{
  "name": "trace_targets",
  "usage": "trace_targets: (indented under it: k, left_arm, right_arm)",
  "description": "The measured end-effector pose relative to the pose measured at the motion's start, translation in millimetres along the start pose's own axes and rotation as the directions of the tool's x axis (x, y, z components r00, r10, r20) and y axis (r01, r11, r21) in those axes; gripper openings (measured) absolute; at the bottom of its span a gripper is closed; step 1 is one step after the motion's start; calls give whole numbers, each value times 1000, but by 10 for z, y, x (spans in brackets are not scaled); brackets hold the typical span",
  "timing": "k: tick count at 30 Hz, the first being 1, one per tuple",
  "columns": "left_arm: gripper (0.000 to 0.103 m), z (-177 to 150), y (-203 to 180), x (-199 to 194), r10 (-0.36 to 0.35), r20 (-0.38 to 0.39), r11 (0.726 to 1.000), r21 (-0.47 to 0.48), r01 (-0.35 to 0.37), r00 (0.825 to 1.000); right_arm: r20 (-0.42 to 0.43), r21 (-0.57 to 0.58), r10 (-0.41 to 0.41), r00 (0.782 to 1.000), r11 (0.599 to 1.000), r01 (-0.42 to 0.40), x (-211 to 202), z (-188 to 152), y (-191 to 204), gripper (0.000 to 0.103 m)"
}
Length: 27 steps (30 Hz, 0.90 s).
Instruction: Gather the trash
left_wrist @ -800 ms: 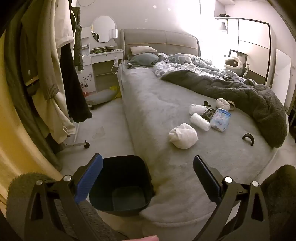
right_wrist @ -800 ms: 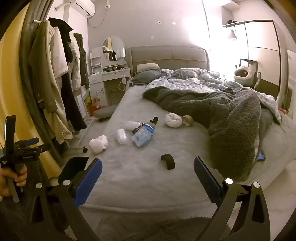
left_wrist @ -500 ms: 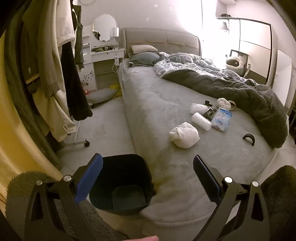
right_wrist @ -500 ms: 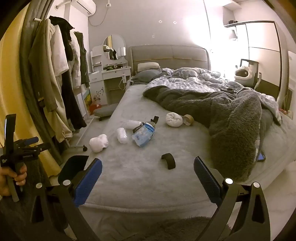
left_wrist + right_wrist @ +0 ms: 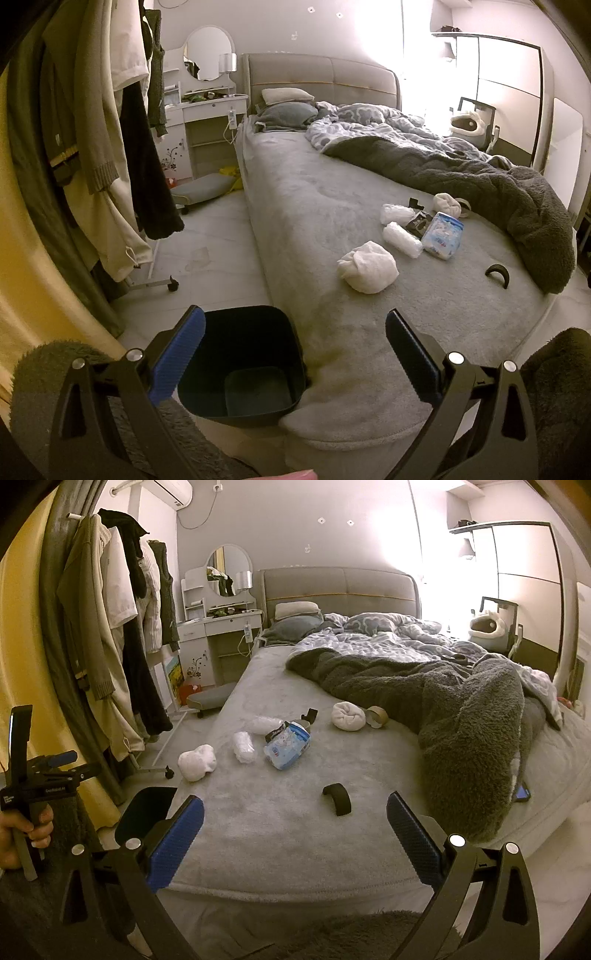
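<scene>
Trash lies on the grey bed point(image 5: 317, 221): a crumpled white wad point(image 5: 369, 266) point(image 5: 196, 762), a clear plastic roll point(image 5: 402, 240) point(image 5: 243, 746), a blue-white wipes pack point(image 5: 442, 235) point(image 5: 287, 746), a white ball point(image 5: 348, 716), a tape roll point(image 5: 377, 716) and a black curved piece point(image 5: 498, 274) point(image 5: 337, 798). A black bin point(image 5: 243, 360) point(image 5: 142, 812) stands on the floor at the bed's foot corner. My left gripper point(image 5: 294, 352) is open and empty above the bin and bed corner. My right gripper point(image 5: 294, 834) is open and empty before the bed's foot edge.
A clothes rack point(image 5: 92, 129) with hanging coats stands to the left. A dark fleece blanket point(image 5: 461, 716) covers the bed's right side, with a phone point(image 5: 521, 794) beside it. A white dressing table point(image 5: 207, 122) stands by the headboard. A grey cushion point(image 5: 203, 186) lies on the floor.
Both views have shifted slightly; the trash on the bed appears marginally closer. Both grippers stay open and empty.
</scene>
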State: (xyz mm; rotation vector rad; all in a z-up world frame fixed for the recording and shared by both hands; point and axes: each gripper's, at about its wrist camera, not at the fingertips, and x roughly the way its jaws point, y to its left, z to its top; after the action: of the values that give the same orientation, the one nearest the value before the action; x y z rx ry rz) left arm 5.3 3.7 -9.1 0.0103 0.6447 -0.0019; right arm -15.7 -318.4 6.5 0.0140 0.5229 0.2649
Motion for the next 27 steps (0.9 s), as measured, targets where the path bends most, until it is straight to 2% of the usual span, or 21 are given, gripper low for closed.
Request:
trace_targets:
  k: [27]
  left_arm:
    - [100,-26,-31,-1,1,-7,1000,0,-1,1000]
  right_arm:
    - [-10,-14,-2,1000,1000,2,-11,55,-21,100]
